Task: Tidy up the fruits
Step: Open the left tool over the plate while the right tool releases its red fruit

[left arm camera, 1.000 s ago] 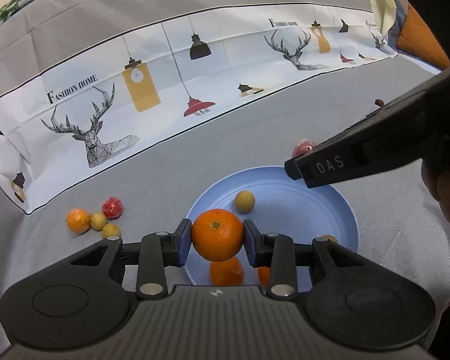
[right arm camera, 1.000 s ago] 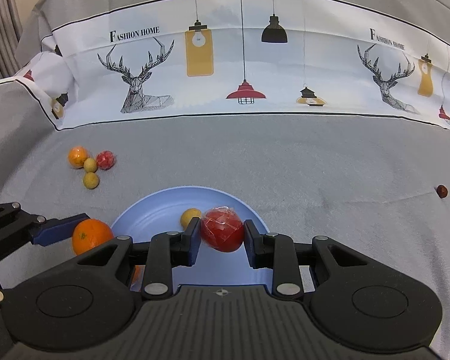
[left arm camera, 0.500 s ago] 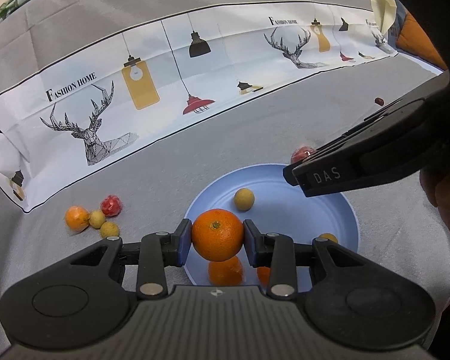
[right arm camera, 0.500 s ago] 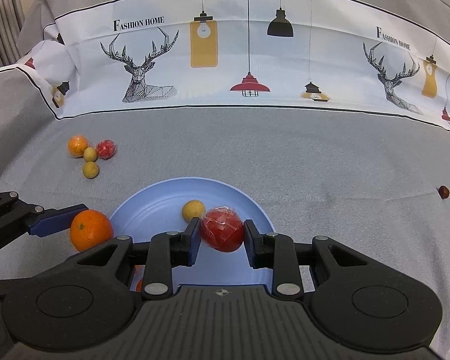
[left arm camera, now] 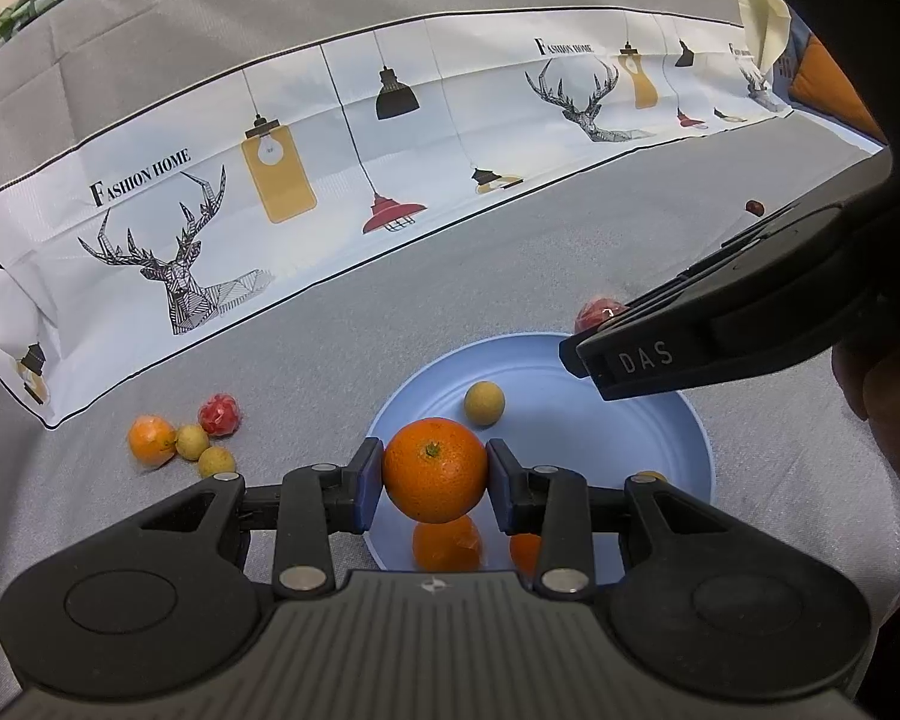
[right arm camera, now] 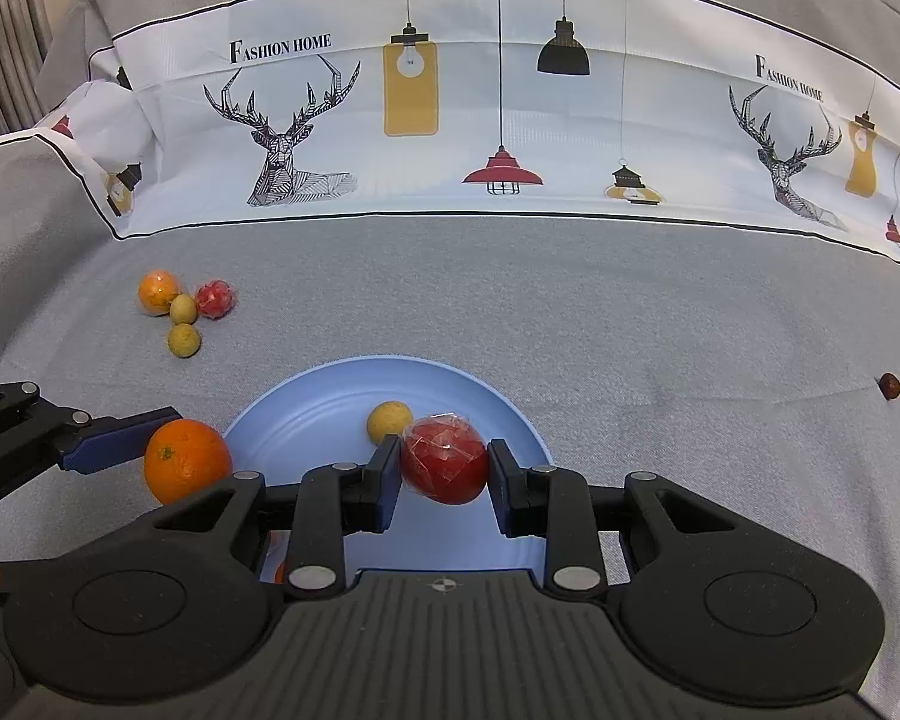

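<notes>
Delivery step: left hand-held gripper point(left arm camera: 435, 471) grips an orange point(left arm camera: 435, 471), right hand-held gripper point(right arm camera: 444, 468) a red fruit point(right arm camera: 444, 468), both above the plate point(right arm camera: 306, 414). Next: lower, release.

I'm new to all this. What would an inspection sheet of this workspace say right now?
Surface: grey cloth, with a printed deer-and-lamp band behind.
Job's things: blue plate holding a yellow fruit; more orange pieces on it, partly hidden.
Clutter: four loose fruits left of the plate; a small dark fruit far right.
Grippers: left gripper clamps an orange; right gripper clamps a wrapped red fruit, both over the plate.
Cables: nothing seen.
Surroundings: curtain at far left.
</notes>
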A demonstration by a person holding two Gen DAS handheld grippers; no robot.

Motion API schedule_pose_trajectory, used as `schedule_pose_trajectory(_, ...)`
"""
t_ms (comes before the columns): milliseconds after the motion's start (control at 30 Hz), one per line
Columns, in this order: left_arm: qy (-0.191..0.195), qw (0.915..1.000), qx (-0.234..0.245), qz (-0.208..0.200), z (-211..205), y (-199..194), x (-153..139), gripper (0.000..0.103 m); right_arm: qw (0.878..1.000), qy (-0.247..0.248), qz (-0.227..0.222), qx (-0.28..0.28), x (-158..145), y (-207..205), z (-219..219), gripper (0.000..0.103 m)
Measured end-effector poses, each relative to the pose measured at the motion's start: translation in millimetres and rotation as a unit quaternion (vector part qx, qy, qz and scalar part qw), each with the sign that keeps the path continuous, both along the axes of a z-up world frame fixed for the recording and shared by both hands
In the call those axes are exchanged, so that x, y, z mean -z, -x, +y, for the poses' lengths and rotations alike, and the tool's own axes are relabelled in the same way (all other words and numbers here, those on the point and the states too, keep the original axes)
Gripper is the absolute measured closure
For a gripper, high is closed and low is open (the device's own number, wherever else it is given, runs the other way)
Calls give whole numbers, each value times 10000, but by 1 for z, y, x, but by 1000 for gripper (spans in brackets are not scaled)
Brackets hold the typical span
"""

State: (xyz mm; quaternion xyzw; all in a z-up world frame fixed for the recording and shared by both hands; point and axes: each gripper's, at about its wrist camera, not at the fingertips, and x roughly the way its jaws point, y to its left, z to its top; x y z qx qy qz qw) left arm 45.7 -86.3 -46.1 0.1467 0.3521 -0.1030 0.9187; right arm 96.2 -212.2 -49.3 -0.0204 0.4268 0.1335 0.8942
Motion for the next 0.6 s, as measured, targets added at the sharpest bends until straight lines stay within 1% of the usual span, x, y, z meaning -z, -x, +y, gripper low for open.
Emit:
schedule_pose_trajectory(100,20,10000,2,10,0,0,0,61,10000,-12,25,23,0,-1,-1,70)
schedule_pose_trajectory(133,19,10000,-1,11,0,0,-1,59,10000,-16,29,33,0,-1,-1,64)
schedule_pose_trajectory(167,14,10000,-1,-16,0,0,-1,55,10000,-22,16,45,0,-1,-1,60)
schedule_pose_trajectory(267,19,10000,-2,-40,0,0,-2,54,10000,-35,-14,77,-1,-1,-2,57)
schedule_pose_trajectory(600,39,10000,-18,-51,1,0,-2,54,9999,6,-32,111,-1,0,-3,53)
